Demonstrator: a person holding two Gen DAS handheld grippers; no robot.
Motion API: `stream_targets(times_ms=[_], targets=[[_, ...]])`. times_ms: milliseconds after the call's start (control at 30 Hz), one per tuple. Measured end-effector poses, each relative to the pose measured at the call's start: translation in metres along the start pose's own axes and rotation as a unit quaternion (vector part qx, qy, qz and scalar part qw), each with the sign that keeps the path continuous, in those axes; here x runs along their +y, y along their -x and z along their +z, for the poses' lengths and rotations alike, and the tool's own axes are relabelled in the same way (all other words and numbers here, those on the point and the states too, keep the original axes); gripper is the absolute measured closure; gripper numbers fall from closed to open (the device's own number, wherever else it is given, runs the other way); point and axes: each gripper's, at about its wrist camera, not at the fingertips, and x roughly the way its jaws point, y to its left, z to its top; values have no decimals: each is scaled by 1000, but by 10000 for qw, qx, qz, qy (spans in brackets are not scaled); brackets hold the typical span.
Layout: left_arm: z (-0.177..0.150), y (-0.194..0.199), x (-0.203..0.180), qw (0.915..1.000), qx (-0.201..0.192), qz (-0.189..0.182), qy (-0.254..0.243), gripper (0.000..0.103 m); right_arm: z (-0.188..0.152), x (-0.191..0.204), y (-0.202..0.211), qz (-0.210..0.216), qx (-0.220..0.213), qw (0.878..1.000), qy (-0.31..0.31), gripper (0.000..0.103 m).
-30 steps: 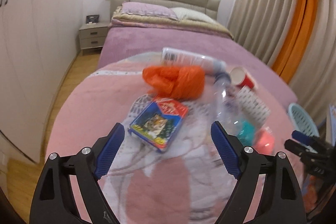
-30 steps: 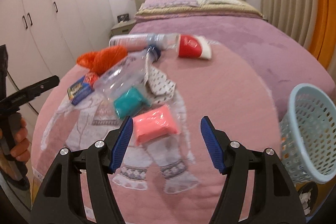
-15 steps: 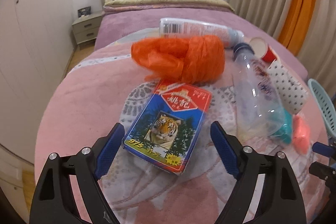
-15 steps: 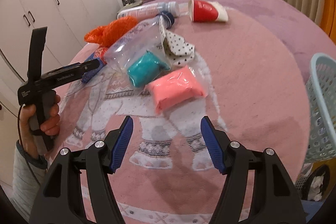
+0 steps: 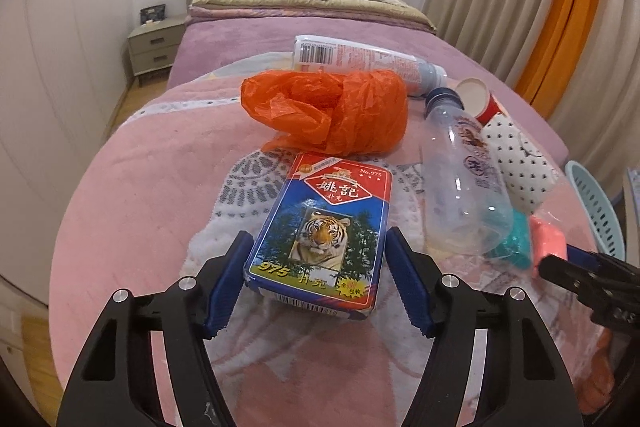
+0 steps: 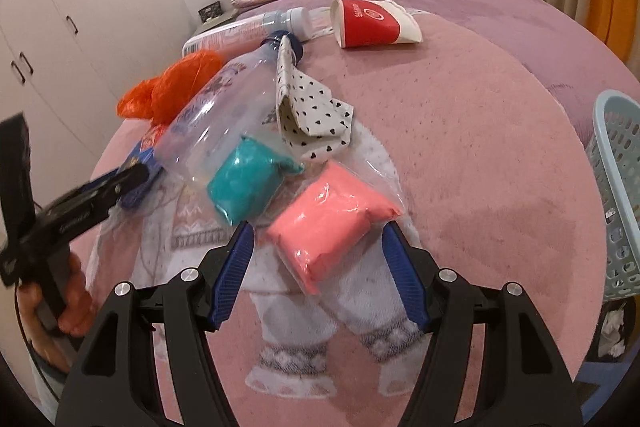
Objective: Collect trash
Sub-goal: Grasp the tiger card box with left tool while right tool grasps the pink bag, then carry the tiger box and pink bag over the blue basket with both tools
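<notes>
Trash lies on a pink blanket. In the left wrist view my open left gripper (image 5: 316,279) straddles the near end of a blue tiger-print card box (image 5: 324,231), pads apart from its sides. Behind it lie an orange plastic bag (image 5: 332,111), a white spray can (image 5: 360,61), a clear bottle (image 5: 464,187) and a red paper cup (image 5: 480,99). In the right wrist view my open right gripper (image 6: 320,267) straddles a pink packet in clear wrap (image 6: 332,223). A teal packet (image 6: 244,183) and a heart-print paper bag (image 6: 308,107) lie beyond it.
A light blue mesh basket (image 6: 620,195) stands off the bed's right edge, also showing in the left wrist view (image 5: 596,207). White wardrobes (image 6: 60,7) line the left wall. A bedside table (image 5: 154,45), pillows and headboard are at the back, with curtains on the right.
Both grippers moved forward and down. The left one now has the card box between its fingers; the right one now has the pink packet between its fingers. Both stay open.
</notes>
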Motion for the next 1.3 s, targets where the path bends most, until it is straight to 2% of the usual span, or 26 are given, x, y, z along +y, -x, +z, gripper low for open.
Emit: stream_targets(times_ms=[200, 267, 433, 900, 1100, 1300], targets=[[-7, 9, -6, 9999, -70, -34, 66, 38, 4, 4, -5, -273, -140, 9995, 113, 41], [-9, 15, -9, 9999, -107, -53, 67, 38, 3, 5, -4, -337, -168, 9991, 193, 50], [-14, 31, -20, 9996, -254, -135, 21, 38, -5, 0, 4, -225, -200, 9994, 187, 60], [-12, 85, -76, 9932, -993, -552, -263, 38, -12, -25, 65, -276, -719, 9969, 137, 61], [-6, 98, -119, 9867, -1274, -872, -514, 38, -8, -45, 94, -401, -1020, 9940, 23, 61], [6, 101, -165, 9791, -1407, -1267, -746, 38, -3, -85, 125, -570, -1337, 9890, -271, 61]])
